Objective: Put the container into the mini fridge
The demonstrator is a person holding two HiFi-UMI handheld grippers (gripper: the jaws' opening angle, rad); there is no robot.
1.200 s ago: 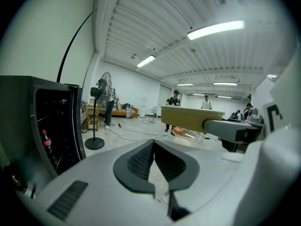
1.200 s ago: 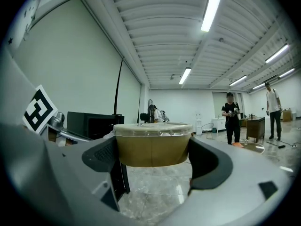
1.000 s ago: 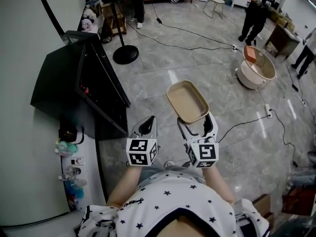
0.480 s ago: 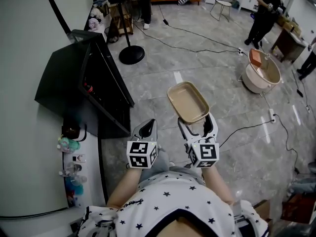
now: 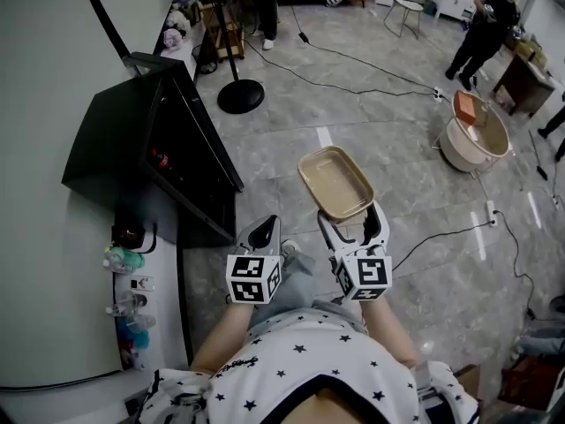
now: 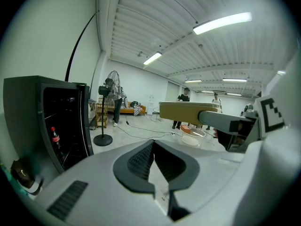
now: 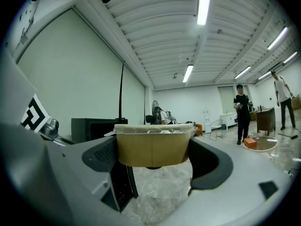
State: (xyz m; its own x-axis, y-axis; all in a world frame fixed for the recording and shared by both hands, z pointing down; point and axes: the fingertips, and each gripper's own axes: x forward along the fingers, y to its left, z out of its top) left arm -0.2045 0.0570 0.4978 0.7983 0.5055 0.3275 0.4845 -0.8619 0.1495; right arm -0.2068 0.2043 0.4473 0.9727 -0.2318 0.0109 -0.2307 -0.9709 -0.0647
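A tan rectangular container [image 5: 335, 182] with a clear lid is clamped at its near end by my right gripper [image 5: 353, 225], held level above the floor; in the right gripper view the container [image 7: 153, 144] fills the gap between the jaws. My left gripper [image 5: 259, 231] is shut and holds nothing; its jaws meet in the left gripper view [image 6: 151, 160]. The black mini fridge [image 5: 146, 148] stands at the left with its door [image 5: 196, 155] swung open. A cola bottle [image 6: 55, 139] stands inside it.
A standing fan [image 5: 239, 93] and cables [image 5: 353, 69] lie on the grey floor beyond the fridge. A round tub [image 5: 470, 133] sits far right. People stand at the back [image 5: 487, 23]. Small bottles and toys [image 5: 125, 300] line a white ledge at the left.
The view has shifted slightly: fridge, fan and tub sit a little further right and up in frame. Both grippers and the container hold the same pose.
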